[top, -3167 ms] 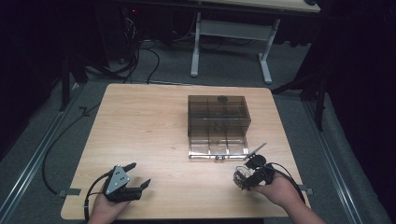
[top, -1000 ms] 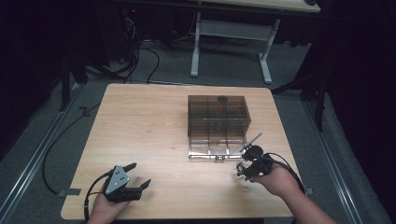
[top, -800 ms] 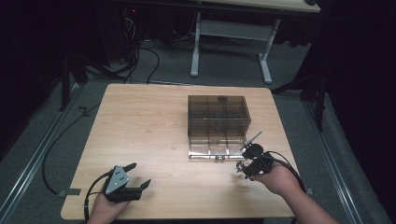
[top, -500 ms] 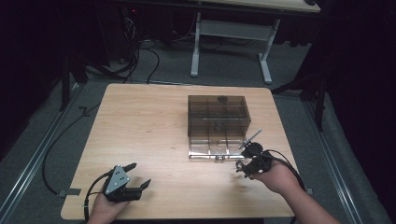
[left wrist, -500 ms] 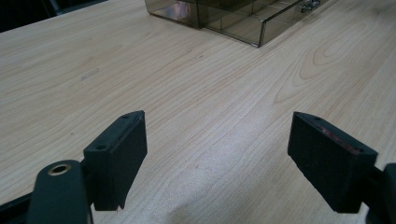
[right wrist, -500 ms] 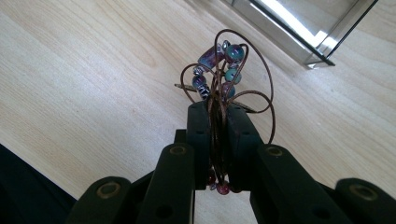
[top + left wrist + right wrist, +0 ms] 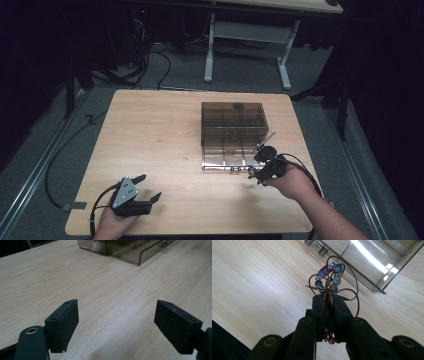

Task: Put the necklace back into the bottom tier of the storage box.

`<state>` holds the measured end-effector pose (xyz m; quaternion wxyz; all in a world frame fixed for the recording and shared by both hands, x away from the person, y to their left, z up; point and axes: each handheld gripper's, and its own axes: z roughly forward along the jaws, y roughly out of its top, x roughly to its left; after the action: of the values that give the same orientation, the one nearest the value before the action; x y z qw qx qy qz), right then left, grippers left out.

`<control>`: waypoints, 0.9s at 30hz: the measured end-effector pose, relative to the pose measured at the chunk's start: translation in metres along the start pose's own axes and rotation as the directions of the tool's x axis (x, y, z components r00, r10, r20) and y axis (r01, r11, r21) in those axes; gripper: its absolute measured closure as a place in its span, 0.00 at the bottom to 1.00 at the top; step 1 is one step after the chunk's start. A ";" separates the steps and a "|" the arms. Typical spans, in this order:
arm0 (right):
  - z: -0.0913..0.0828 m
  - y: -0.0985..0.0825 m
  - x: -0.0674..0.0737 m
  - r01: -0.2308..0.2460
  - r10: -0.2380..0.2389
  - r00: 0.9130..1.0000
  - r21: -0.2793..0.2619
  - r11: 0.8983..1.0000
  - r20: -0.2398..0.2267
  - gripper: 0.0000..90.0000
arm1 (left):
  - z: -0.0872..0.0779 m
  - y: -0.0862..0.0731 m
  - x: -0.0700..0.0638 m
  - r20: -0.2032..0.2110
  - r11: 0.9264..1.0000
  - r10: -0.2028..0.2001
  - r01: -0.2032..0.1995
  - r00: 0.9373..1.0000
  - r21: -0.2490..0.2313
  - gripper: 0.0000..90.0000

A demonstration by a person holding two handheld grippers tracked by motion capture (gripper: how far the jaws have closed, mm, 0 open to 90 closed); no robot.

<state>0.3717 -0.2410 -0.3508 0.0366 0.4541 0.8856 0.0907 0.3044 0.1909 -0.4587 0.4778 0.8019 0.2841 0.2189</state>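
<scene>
Holding item: right gripper (image 7: pixel 328 302), jaws pinching a beaded brown-wire bracelet (image 7: pixel 329 277) beside the smoky transparent plastic compartment box (image 7: pixel 232 131). Stowing apparently pending. Left gripper (image 7: pixel 125 322): jaws spread, idle on the wooden table (image 7: pixel 150 130).

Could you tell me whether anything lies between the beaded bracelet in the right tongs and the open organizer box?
Nothing visible does. The right tongs are shut on the beaded bracelet just beside the organizer box's front right corner; the bare table lies between them, and the box's open lid lies flat in front.
</scene>
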 end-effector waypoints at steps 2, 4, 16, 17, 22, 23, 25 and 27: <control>0.000 0.004 0.000 0.005 -0.005 1.000 -0.001 1.000 0.000 0.91 | 0.000 0.000 0.000 0.000 1.000 0.000 0.000 1.000 0.000 0.22; -0.001 0.008 0.000 0.007 -0.007 1.000 -0.003 1.000 -0.003 0.91 | 0.000 0.000 0.000 0.000 1.000 -0.001 0.001 1.000 -0.003 0.22; 0.001 0.034 0.000 0.026 -0.026 1.000 -0.017 1.000 -0.004 0.91 | 0.000 0.000 0.000 0.004 1.000 0.003 -0.003 1.000 0.000 0.22; 0.001 0.036 0.001 0.024 -0.024 1.000 -0.017 1.000 -0.004 0.91 | 0.000 0.000 0.000 0.004 1.000 0.002 -0.002 1.000 0.000 0.22; 0.003 0.049 0.000 0.031 -0.031 1.000 -0.018 0.999 0.000 0.91 | 0.000 0.000 0.000 0.006 1.000 0.003 -0.003 1.000 -0.003 0.22; 0.004 0.052 -0.001 0.032 -0.032 0.999 -0.021 0.999 0.001 0.91 | 0.000 0.000 0.000 0.006 1.000 0.003 -0.002 1.000 -0.004 0.22; 0.006 0.055 -0.001 0.023 -0.023 1.000 -0.013 1.000 -0.001 0.91 | 0.000 0.000 0.000 0.006 1.000 0.003 -0.003 1.000 -0.005 0.22; 0.009 0.061 -0.003 0.037 -0.037 0.999 -0.014 0.999 -0.001 0.91 | 0.000 0.000 0.000 0.007 1.000 0.002 -0.002 1.000 -0.005 0.22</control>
<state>0.4234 -0.2070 -0.3479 0.0409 0.4370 0.8933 0.0968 0.3046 0.1908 -0.4589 0.4805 0.8018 0.2810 0.2175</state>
